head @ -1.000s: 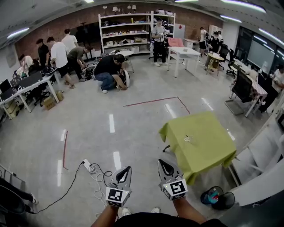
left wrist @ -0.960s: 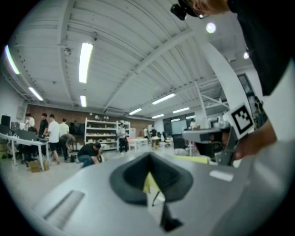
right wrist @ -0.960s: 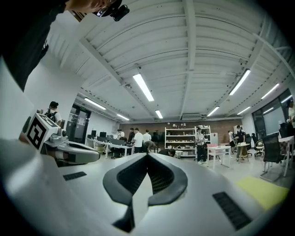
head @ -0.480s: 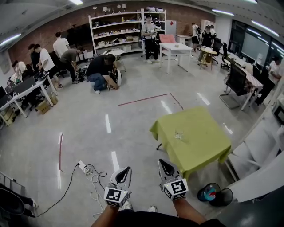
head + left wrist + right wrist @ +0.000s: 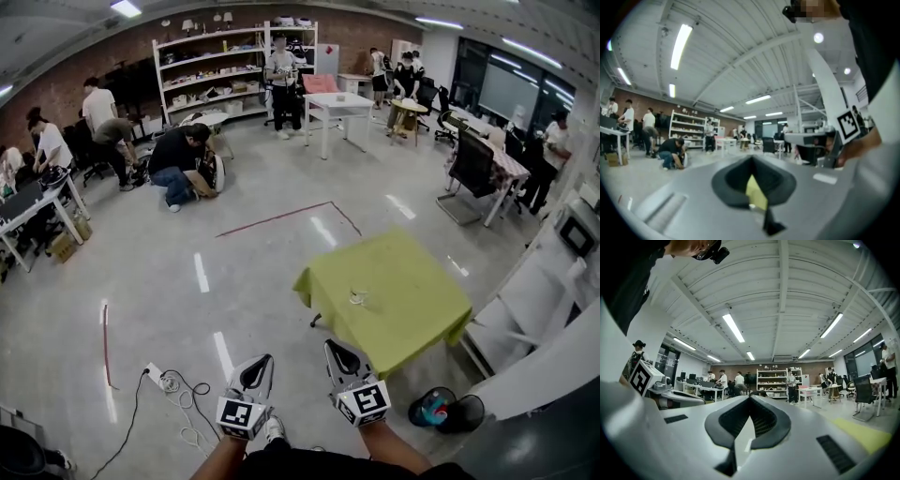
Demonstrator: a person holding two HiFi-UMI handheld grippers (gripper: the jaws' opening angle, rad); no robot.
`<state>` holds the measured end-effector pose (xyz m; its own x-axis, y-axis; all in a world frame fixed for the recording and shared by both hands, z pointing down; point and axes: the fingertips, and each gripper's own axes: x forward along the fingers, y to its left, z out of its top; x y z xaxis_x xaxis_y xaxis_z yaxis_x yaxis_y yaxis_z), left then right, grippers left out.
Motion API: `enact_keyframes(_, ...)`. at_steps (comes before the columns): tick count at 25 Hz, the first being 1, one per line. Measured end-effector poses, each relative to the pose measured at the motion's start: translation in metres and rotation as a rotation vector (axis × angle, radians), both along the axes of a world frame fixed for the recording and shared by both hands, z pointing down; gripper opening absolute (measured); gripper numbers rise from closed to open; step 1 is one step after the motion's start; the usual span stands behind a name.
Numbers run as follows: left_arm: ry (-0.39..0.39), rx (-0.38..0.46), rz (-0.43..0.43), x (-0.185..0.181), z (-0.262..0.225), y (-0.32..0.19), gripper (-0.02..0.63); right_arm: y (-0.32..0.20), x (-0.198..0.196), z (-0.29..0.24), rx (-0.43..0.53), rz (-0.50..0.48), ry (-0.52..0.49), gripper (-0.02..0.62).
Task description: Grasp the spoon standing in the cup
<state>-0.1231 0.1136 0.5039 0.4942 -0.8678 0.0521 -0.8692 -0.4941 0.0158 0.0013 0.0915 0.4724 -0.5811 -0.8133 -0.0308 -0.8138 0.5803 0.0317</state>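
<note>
The person stands on the grey floor (image 5: 253,272) of a large room, with both grippers low in front of the body. In the head view the left gripper (image 5: 256,373) and the right gripper (image 5: 339,360) sit side by side, each pointing forward, with its marker cube nearest the camera. Neither touches anything.

The left gripper's own view shows its jaws closed, the tips meeting with nothing between them. Only a sliver of yellow-green shows through the gap behind the tips. The right gripper's view shows the same: its jaws are closed tip to tip and hold nothing.

The cup (image 5: 357,298) stands on the yellow-green tabletop (image 5: 412,309), ahead and a little to the right of the grippers and well apart from both. It is small and clear and sits near the left part of the cloth. The spoon (image 5: 359,293) in it is too small to make out properly.

A white power strip (image 5: 157,379) with a tangle of cable lies on the floor to the left of the grippers. A thin red line (image 5: 281,217) runs across the floor beyond the tabletop. Further back, a person (image 5: 180,159) crouches near open shelves (image 5: 211,70), another person stands beside a white table (image 5: 336,105), and others gather along the left wall.
</note>
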Motion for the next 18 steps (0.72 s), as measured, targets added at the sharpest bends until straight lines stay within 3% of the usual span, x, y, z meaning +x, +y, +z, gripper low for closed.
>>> enact_keyframes(11, -0.014, 0.041, 0.126, -0.023, -0.01, -0.079, 0.006, -0.072, -0.031, -0.009, 0.035, 0.109, -0.003, 0.006)
enact_keyframes(18, -0.017, 0.05, 0.165, -0.049, -0.011, -0.108, 0.006, -0.089, -0.043, 0.005, -0.009, 0.16, 0.005, 0.006)
